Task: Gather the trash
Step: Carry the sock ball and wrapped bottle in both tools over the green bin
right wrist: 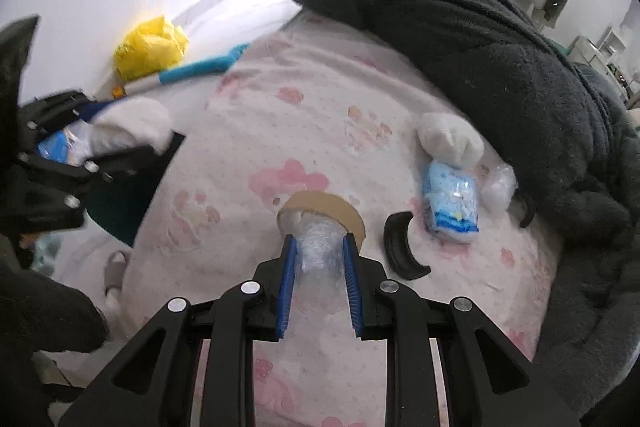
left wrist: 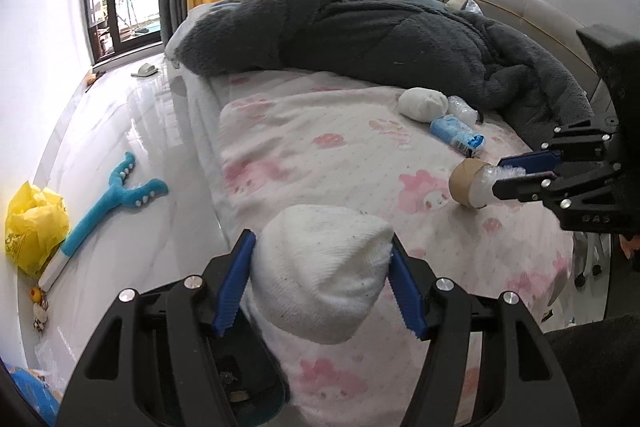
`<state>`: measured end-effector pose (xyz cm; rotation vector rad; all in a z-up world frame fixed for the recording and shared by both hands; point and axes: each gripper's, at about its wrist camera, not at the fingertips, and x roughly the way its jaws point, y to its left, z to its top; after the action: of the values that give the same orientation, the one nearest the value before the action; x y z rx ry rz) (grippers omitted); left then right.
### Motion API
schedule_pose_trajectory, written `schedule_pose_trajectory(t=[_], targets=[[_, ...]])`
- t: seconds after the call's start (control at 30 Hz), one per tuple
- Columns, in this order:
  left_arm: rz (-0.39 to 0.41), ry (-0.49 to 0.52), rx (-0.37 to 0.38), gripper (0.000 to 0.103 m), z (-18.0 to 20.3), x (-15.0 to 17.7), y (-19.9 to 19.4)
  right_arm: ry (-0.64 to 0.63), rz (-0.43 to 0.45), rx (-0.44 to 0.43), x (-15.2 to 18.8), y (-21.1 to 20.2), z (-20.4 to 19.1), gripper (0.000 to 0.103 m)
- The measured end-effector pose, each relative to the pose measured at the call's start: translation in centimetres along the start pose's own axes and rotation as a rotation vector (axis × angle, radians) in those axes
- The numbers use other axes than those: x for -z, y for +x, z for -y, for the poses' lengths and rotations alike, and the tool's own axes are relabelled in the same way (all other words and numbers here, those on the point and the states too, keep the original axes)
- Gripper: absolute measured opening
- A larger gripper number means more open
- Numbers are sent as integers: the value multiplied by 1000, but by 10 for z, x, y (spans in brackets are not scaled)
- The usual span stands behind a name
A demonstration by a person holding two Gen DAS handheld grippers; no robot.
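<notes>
My left gripper [left wrist: 322, 275] is shut on a white rolled sock [left wrist: 324, 267], held above the near edge of the pink-patterned bed [left wrist: 320, 155]. My right gripper [right wrist: 318, 259] is shut on crumpled clear plastic [right wrist: 320, 251] stuffed in a brown cardboard tape roll [right wrist: 332, 207]; the pair also shows in the left wrist view [left wrist: 470, 187]. Further back on the bed lie a second white sock ball [right wrist: 450, 141], a blue tissue pack [right wrist: 454, 203] and a clear plastic wad [right wrist: 498, 187].
A dark grey blanket [left wrist: 380, 35] covers the far side of the bed. A curved black piece [right wrist: 400, 247] lies right of the roll. On the floor are a yellow plastic bag [left wrist: 34, 227] and a teal long-handled tool [left wrist: 112, 199]. A dark bin [right wrist: 128, 195] stands below my left gripper.
</notes>
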<state>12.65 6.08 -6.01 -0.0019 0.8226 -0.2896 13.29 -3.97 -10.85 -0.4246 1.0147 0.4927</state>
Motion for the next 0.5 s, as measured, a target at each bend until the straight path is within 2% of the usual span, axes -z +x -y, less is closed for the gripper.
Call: schedule_pose_trajectory(t=[0.1, 0.37, 0.5], targets=[[2, -9, -5, 67, -7, 8, -9, -37, -66, 64, 9, 11, -7, 23], [15, -29, -15, 67, -22, 26, -33, 1, 12, 35, 10, -31, -13, 23], [32, -45, -11, 67, -27, 29, -44, -26, -21, 47, 11, -34, -17, 23]])
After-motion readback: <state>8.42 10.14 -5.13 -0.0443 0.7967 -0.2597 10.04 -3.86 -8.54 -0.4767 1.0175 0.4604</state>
